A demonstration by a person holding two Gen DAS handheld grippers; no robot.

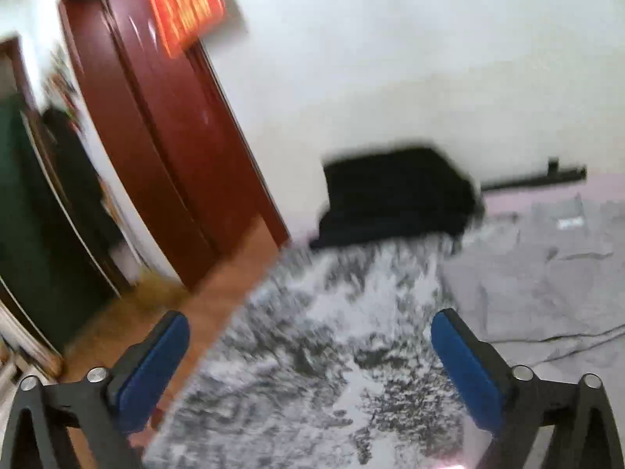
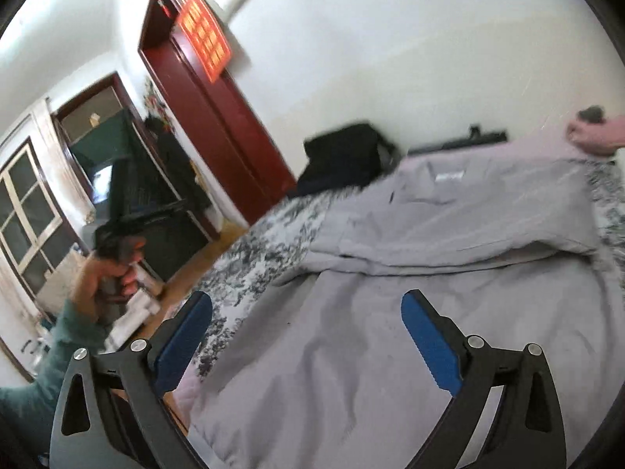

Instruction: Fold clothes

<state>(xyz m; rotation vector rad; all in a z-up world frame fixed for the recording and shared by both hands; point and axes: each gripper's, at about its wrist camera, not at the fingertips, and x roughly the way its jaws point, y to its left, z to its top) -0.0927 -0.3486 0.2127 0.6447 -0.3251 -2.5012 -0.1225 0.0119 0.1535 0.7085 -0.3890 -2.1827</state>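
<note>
Grey fabric covers most of the right wrist view: a grey garment lies spread across the bed, its label patch toward the far wall and one part doubled over along a long crease. It rests on a black-and-white mottled bedcover.

Above the near part of the garment, the right gripper hovers with its blue pads wide apart and nothing between them. Off to the left side of the bed, over the mottled cover and the bed's edge, the left gripper is likewise spread apart and empty; that view is blurred. The person's left hand shows at the left, clasped around a dark handle.

At the bed's far side a black bag sits against the white wall, beside a dark red door.
</note>
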